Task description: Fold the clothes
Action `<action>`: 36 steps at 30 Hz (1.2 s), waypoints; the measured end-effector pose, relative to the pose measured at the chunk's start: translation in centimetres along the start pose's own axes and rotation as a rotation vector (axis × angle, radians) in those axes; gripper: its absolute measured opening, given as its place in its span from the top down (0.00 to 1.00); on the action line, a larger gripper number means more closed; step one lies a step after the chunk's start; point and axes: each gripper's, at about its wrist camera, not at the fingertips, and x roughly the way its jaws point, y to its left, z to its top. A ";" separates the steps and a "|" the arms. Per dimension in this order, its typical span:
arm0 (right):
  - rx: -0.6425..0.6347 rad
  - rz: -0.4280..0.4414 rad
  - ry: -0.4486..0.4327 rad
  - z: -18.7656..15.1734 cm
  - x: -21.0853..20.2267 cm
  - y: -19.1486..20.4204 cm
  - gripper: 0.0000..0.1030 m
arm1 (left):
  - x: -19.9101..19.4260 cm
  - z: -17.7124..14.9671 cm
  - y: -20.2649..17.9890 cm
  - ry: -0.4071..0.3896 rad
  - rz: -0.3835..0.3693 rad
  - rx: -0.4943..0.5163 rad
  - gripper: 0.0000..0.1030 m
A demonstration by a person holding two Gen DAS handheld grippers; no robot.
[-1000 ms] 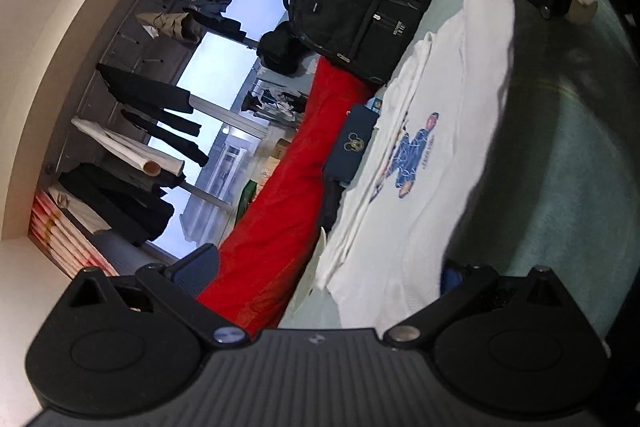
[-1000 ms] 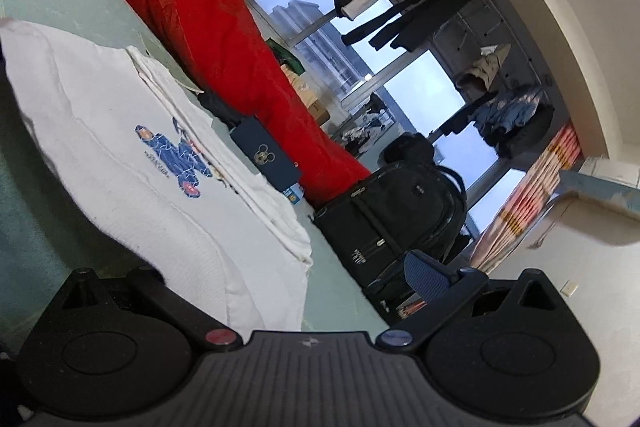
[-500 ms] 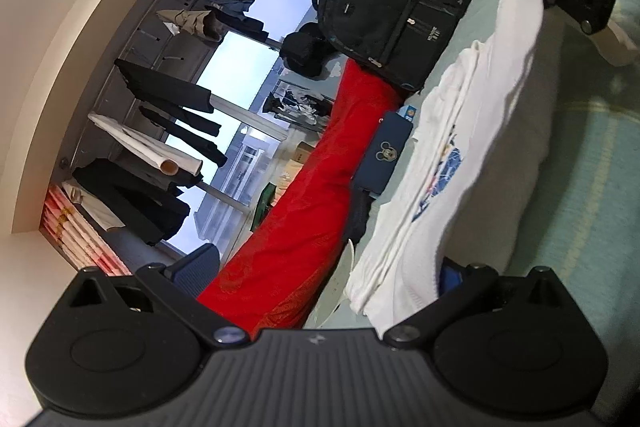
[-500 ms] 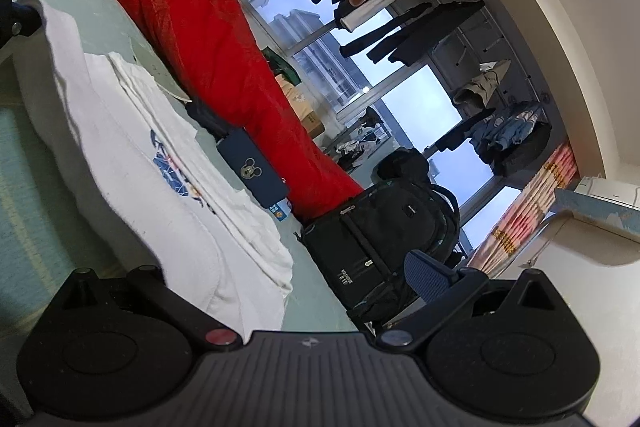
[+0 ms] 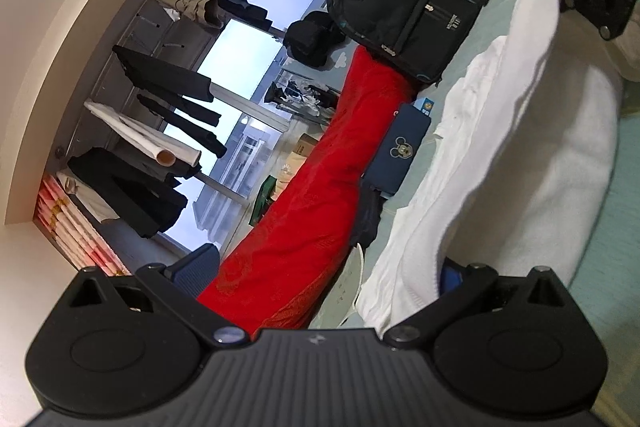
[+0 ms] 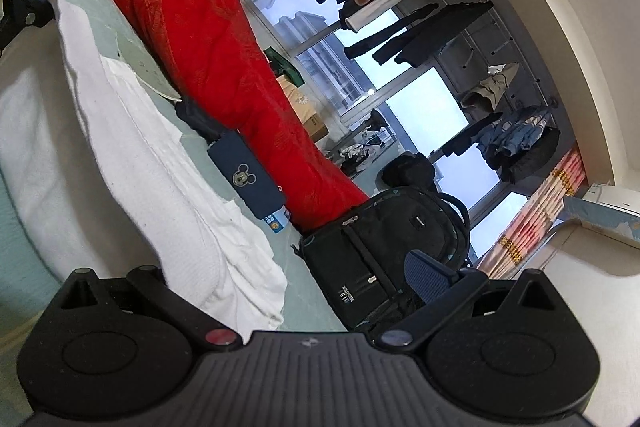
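On the green bed (image 5: pixel 624 227), the white shirt (image 5: pixel 532 155) has gone from flat, print showing, to doubled over itself, so one fold looks nearly made; both grippers' fingers appear spread, though a shirt edge may be caught

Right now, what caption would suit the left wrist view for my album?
A white shirt folded over on a pale green bed, beside a red quilt, a navy case and a black backpack.
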 end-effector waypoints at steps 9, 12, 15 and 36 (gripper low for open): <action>0.001 0.005 0.008 0.7 4.5 0.2 0.00 | 4.8 0.0 0.0 0.015 -0.013 -0.011 0.00; -0.006 0.008 0.011 0.9 6.2 0.3 0.00 | 6.5 -0.1 0.0 0.015 -0.018 -0.015 0.00; -0.010 0.007 0.013 1.1 8.1 0.4 0.00 | 8.5 -0.1 0.0 0.013 -0.025 -0.021 0.00; -0.034 0.093 0.046 1.9 22.0 1.9 0.00 | 22.4 -0.8 -1.4 0.066 -0.104 -0.038 0.00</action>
